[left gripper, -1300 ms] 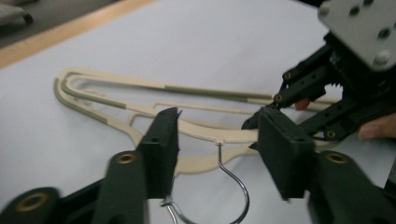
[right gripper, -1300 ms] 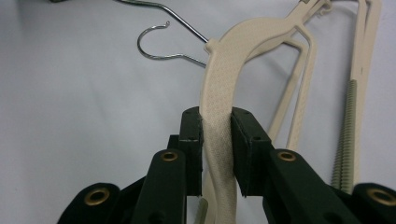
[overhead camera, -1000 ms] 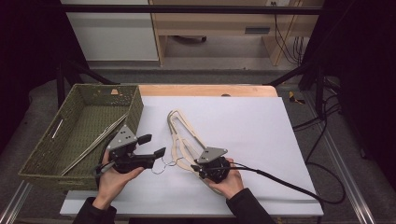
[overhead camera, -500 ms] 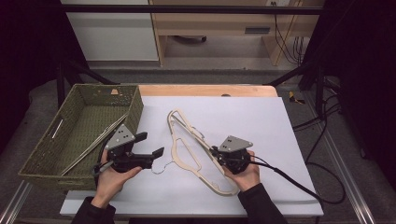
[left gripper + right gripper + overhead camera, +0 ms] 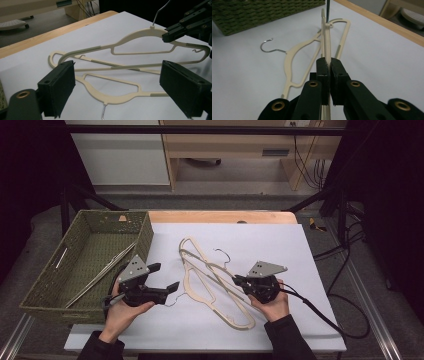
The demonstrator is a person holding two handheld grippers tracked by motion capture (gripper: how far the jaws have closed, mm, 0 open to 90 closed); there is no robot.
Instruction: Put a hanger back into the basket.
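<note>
right hand-held gripper (image 5: 327,65) clamped on upper hanger (image 5: 325,40), tilting it off lower hanger (image 5: 112,86); left hand-held gripper (image 5: 120,87) open, poised for latter.

Left hand-held gripper (image 5: 167,276) gapes wide — right hand-held gripper (image 5: 238,280) clamped.

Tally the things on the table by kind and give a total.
Cream hangers: 2, one on the sheet, one clamped in the right gripper
Green basket: 1
Metal rods in the basket: 2
White sheet: 1
Total: 6
</note>
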